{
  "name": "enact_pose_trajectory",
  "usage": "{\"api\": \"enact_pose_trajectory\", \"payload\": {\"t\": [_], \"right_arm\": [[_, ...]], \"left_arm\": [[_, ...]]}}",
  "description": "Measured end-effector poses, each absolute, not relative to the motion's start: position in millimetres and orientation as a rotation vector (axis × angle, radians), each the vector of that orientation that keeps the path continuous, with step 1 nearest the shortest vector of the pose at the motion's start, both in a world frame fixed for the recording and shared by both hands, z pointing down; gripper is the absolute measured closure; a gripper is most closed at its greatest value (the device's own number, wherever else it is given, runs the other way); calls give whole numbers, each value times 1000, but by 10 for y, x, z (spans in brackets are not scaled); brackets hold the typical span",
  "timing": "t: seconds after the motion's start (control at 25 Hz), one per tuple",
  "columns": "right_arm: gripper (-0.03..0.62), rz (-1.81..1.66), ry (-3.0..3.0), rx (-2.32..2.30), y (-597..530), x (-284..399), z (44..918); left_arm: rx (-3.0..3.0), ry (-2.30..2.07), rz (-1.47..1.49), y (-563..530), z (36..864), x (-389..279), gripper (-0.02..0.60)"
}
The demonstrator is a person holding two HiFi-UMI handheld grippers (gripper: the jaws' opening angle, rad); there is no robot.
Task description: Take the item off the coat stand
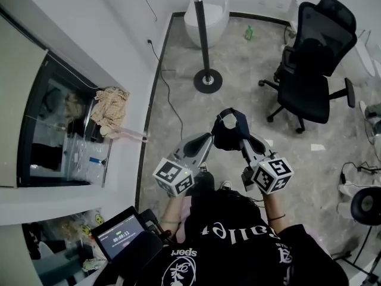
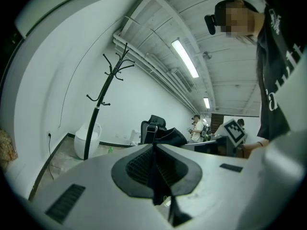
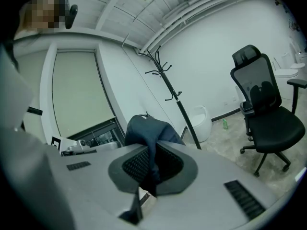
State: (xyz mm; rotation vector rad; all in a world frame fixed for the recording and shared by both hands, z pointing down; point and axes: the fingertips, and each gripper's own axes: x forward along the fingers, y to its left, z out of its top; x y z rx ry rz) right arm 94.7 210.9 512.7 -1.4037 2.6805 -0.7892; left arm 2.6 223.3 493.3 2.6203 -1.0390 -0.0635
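A dark navy cloth item (image 1: 230, 131) hangs between my two grippers in the head view, well away from the coat stand. The left gripper (image 1: 214, 133) is shut on its left edge, the right gripper (image 1: 241, 137) shut on its right edge. In the left gripper view dark cloth (image 2: 154, 176) is pinched between the pads; the right gripper view shows the navy cloth (image 3: 147, 133) bunched up over the shut jaws. The black coat stand (image 1: 202, 34) rises from its round base (image 1: 208, 80) on the floor ahead, its hooks (image 2: 115, 71) bare.
A black office chair (image 1: 315, 64) stands to the right, a white bin (image 1: 208, 19) and a green bottle (image 1: 249, 33) behind the stand. A wall and a dark window (image 1: 59, 130) run along the left. A cable (image 1: 169, 94) trails over the floor.
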Motion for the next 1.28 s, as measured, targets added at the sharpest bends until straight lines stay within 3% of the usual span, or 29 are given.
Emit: {"api": "enact_pose_trajectory", "payload": {"t": [0.64,1.28], "right_arm": [[569,-768,2711,-1358,2395,1351,5143],[569,-772,2723,-1331,2329,1331,5140]], "left_arm": [[2658,-1046,-17,2576,4851,516,577],[2644,-1071,-22,2490,4856,506,577]]}}
